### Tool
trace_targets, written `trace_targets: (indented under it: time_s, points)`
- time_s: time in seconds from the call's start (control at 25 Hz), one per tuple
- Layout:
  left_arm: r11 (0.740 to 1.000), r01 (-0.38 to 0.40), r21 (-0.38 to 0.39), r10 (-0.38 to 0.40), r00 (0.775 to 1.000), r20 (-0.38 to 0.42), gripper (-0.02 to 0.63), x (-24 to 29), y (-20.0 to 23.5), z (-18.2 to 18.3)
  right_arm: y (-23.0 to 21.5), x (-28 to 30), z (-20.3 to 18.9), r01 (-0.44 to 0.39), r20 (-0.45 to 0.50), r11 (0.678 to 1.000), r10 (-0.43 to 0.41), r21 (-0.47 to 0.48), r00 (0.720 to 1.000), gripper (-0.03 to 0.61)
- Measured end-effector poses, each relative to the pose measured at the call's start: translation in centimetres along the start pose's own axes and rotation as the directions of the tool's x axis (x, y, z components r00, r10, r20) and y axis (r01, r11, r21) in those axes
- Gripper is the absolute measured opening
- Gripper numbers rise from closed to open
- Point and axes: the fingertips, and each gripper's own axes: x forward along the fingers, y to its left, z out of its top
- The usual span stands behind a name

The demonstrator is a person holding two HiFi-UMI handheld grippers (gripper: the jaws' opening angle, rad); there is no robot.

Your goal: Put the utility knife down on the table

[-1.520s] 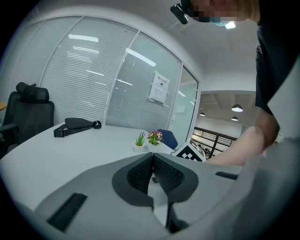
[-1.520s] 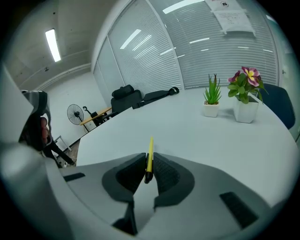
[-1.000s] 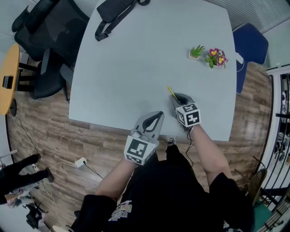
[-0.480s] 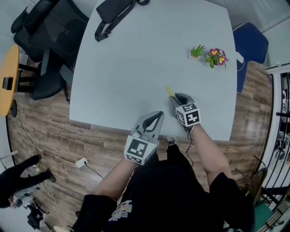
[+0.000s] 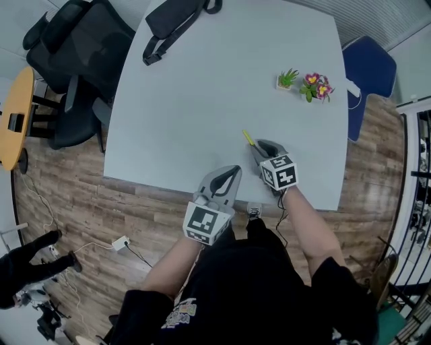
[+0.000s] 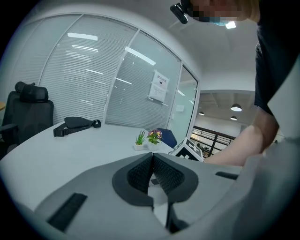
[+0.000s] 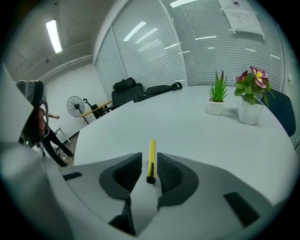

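Right gripper: jaws parted a little, yellow utility knife lying lengthwise between the pads, a slim gap showing on its left side. Knife sits low over the white table, near the front edge, tip pointing inward. Left gripper: jaws pressed together, nothing between them, at the table's front edge

The utility knife is yellow with a black end. The left gripper and right gripper are grey with black ribbed inner faces and black-and-white marker cubes. On the pale grey table are a black bag, a green plant and pink flowers in white pots.
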Motion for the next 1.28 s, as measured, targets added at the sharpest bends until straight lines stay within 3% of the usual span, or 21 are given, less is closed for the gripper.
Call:
trace_targets:
  time_s: [0.28, 0.48, 0.64, 0.96, 1.28]
  points:
    - [0.999, -0.033, 0.015, 0.033, 0.999, 0.042, 0.006, -0.2, -2.2, 1.5, 1.0, -4.1, 2.7, -0.037, 0.105, 0.999, 0.04, -0.033, 0.994, 0.097]
    - [0.997, -0.072, 0.025, 0.069, 0.994, 0.08, 0.006, -0.6, -3.8, 2.8, 1.9, -8.8, 5.8, -0.072, 0.225, 0.996, 0.084, -0.06, 0.971, 0.069]
    - [0.994, -0.107, 0.037, 0.102, 0.988, 0.118, 0.006, -1.2, -5.5, 4.1, 2.2, -13.4, 7.9, -0.084, 0.324, 0.993, 0.106, -0.079, 0.94, 0.003]
    - [0.978, -0.209, 0.022, 0.201, 0.961, 0.188, 0.006, -3.5, -8.6, 6.8, 3.5, -22.8, 11.0, -0.153, 0.464, 0.977, 0.207, -0.151, 0.861, 0.003]
    - [0.962, -0.27, 0.04, 0.255, 0.941, 0.222, 0.006, -7.0, -10.2, 8.7, 6.6, -27.6, 11.8, -0.196, 0.525, 0.956, 0.283, -0.216, 0.803, 0.003]
